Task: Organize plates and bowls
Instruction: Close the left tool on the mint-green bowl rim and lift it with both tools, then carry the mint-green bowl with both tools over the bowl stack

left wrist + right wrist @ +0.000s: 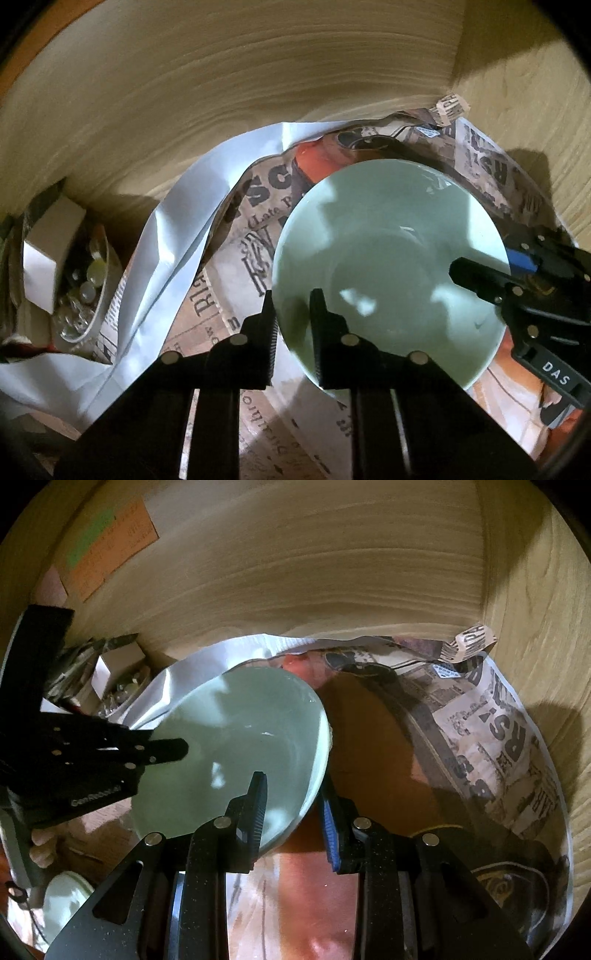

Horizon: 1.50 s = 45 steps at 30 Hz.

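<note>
A pale green bowl (391, 258) is held inside a wooden cabinet, above printed shelf paper. My left gripper (293, 325) is shut on the bowl's near left rim, one finger inside and one outside. My right gripper (291, 812) straddles the bowl's (236, 738) right rim, one finger inside and the blue-padded finger outside, with a gap still showing. The right gripper (480, 280) shows at the right of the left wrist view. The left gripper (162, 749) shows at the left of the right wrist view. A second pale bowl (62, 897) sits low at the left.
Newspaper-print liner (498, 746) covers the shelf, with a white sheet (170, 236) folded up at the back left. A small box and a clear dish of small items (81, 291) sit in the left corner. The wooden back wall (258, 74) and right wall (546, 627) stand close.
</note>
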Tool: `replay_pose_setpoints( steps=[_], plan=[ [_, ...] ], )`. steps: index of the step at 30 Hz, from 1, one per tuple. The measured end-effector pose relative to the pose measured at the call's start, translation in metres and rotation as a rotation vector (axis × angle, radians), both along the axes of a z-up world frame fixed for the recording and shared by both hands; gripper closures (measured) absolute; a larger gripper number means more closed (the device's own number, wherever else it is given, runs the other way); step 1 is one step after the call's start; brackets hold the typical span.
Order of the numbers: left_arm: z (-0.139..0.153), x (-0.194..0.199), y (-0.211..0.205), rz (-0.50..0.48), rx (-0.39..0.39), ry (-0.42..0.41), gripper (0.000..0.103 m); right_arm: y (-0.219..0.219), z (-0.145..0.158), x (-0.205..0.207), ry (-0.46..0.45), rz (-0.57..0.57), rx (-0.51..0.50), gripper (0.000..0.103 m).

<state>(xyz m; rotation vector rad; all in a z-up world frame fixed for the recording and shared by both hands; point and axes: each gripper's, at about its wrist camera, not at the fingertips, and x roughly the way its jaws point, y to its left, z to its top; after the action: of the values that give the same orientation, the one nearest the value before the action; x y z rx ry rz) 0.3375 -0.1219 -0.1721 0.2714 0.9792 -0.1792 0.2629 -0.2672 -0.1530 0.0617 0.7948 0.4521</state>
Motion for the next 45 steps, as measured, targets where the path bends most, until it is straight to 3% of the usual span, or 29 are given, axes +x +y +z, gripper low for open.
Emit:
replay_pose_setpoints(
  steps=[6,26,45],
  plan=[
    [0.007,-0.008,0.006,0.006,-0.015,0.012,0.087,0.002,0.008,-0.007,-0.021,-0.01,0.002,0.078],
    [0.063,-0.087,0.039,0.005,-0.103,-0.112,0.087,0.025,0.062,-0.077,-0.205,0.024,-0.015,0.078],
    [0.081,-0.166,0.097,0.072,-0.174,-0.198,0.087,0.067,0.065,-0.127,-0.238,0.11,0.027,0.078]
  ],
)
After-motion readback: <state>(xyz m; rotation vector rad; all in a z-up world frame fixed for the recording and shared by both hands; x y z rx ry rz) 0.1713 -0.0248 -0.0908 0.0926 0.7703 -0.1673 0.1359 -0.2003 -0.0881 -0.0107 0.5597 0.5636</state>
